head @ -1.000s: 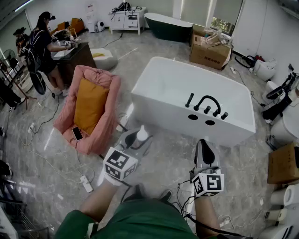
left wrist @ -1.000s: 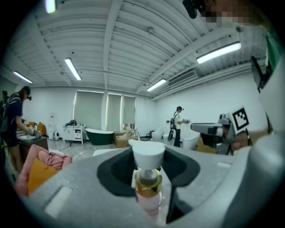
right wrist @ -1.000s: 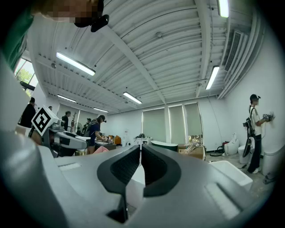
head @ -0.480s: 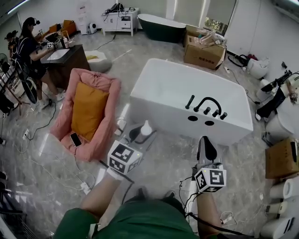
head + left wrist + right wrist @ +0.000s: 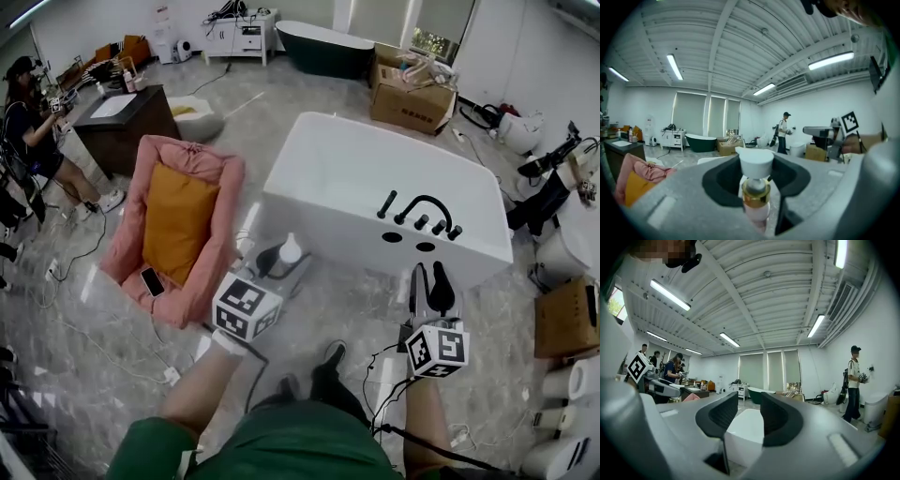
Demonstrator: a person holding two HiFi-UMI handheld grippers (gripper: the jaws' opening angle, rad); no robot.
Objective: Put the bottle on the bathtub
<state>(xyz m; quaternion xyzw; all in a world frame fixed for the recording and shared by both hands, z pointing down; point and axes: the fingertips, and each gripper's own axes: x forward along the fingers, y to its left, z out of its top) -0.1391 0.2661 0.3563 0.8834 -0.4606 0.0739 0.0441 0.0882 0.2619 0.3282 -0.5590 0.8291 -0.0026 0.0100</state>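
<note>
A white bathtub [image 5: 337, 178] with a black faucet [image 5: 419, 212] on its near rim stands ahead of me on the marble floor. My left gripper [image 5: 282, 263] is shut on a small bottle [image 5: 289, 250] with a white cap, a gold collar and a pink body, held just short of the tub's near left corner. In the left gripper view the bottle [image 5: 756, 187] stands upright between the dark pads of the left gripper [image 5: 756, 176]. My right gripper [image 5: 429, 278] hovers near the tub's front wall, open and empty. Between the pads of the right gripper [image 5: 749, 414] the bathtub [image 5: 743, 427] shows.
A pink armchair [image 5: 211, 244] with an orange cushion [image 5: 175, 220] and a phone [image 5: 152, 281] stands left of the tub. Cables and a power strip [image 5: 169, 375] lie on the floor. Cardboard boxes [image 5: 412, 94], a dark green tub [image 5: 323, 45], a dark desk [image 5: 120, 117] and a person [image 5: 28, 127] are farther off.
Both grippers have drawn closer to the bathtub. The right gripper has shifted right and forward. The left gripper holds the bottle as before.
</note>
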